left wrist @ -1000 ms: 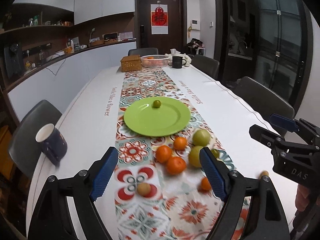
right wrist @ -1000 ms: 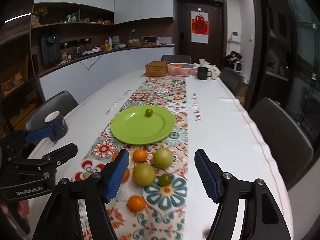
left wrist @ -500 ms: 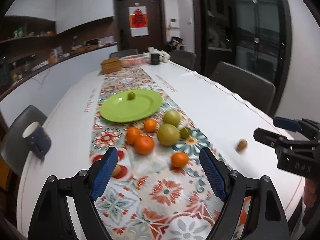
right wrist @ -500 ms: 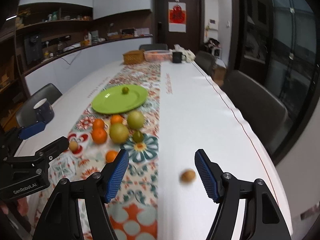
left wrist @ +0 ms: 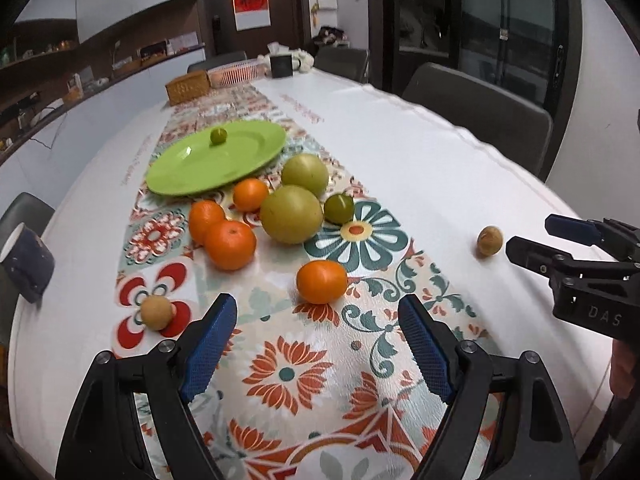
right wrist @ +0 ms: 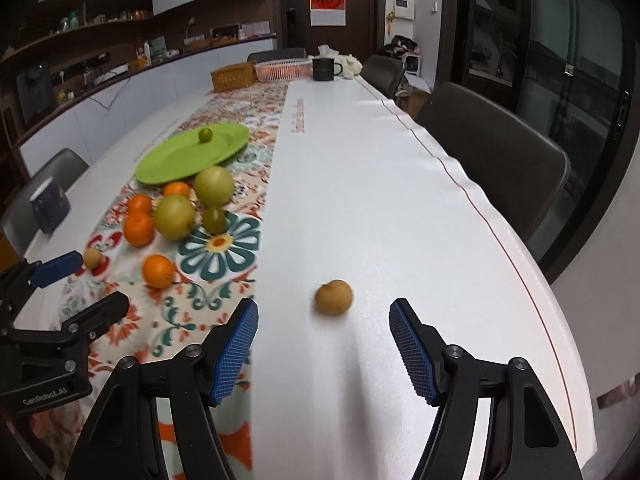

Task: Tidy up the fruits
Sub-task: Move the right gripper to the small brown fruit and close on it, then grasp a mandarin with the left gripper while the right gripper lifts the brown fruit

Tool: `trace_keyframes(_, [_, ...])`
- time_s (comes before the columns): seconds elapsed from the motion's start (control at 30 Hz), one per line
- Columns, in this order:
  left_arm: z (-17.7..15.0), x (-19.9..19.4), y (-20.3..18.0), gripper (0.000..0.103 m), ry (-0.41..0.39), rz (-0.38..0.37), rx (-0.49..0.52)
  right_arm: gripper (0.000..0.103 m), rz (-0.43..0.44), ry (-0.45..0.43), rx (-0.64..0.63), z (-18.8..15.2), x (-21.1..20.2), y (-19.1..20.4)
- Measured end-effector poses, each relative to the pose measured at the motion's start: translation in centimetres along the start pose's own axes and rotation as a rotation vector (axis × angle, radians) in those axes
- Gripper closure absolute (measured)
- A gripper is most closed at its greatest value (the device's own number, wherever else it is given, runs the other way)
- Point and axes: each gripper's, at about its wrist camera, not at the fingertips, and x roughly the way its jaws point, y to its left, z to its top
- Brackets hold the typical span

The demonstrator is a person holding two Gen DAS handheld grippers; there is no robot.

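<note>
The green plate (left wrist: 192,176) sits on the patterned runner (left wrist: 288,360) and holds one small green fruit (left wrist: 219,135). The oranges (left wrist: 230,244) and larger green fruits (left wrist: 291,214) lie just beside the plate's near rim. A brown fruit (right wrist: 333,297) lies well apart from the plate, on the white tablecloth (right wrist: 380,184), ahead of the right gripper (right wrist: 324,354), whose jaws are spread. The left gripper (left wrist: 316,354) is likewise spread wide and empty.

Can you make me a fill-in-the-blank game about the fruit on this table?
1. The only fruit on the green plate is small and ____ in colour.
2. The brown fruit ahead of the right gripper lies on the ____ tablecloth, off the patterned runner.
3. Both the right gripper and the left gripper are ____ and hold nothing.

Missing words: green; white; open
</note>
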Motion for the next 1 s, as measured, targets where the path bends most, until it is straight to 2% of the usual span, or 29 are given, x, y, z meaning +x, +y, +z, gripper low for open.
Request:
trace_keyframes(0.13, [0.4,1.9,-0.3,0.025,0.031,-0.004,-0.001,0.036,0.005,0.026,0.002,-0.1,1.8,-0.6])
trace_keyframes(0.27, [1.0,3.3,-0.5,0.028,0.048,0.005,-0.003,0.044,0.016,0.053,0.006,-0.1,3.3,-1.0])
trace_keyframes(0.53, [1.6,5.1,-0.4,0.043,0.086,0.003,-0.018,0.055,0.035,0.072,0.004,0.1,5.0,-1.3])
trace_keyframes(0.77, [1.7,5.7,-0.1,0.066,0.102,-0.006,-0.026,0.072,0.047,0.083,-0.022,0.2,5.6,-0.8])
trace_keyframes(1.0, [1.7,5.1,-0.1,0.066,0.096,-0.018,-0.028,0.073,0.052,0.066,-0.052,0.5,5.0,-0.1])
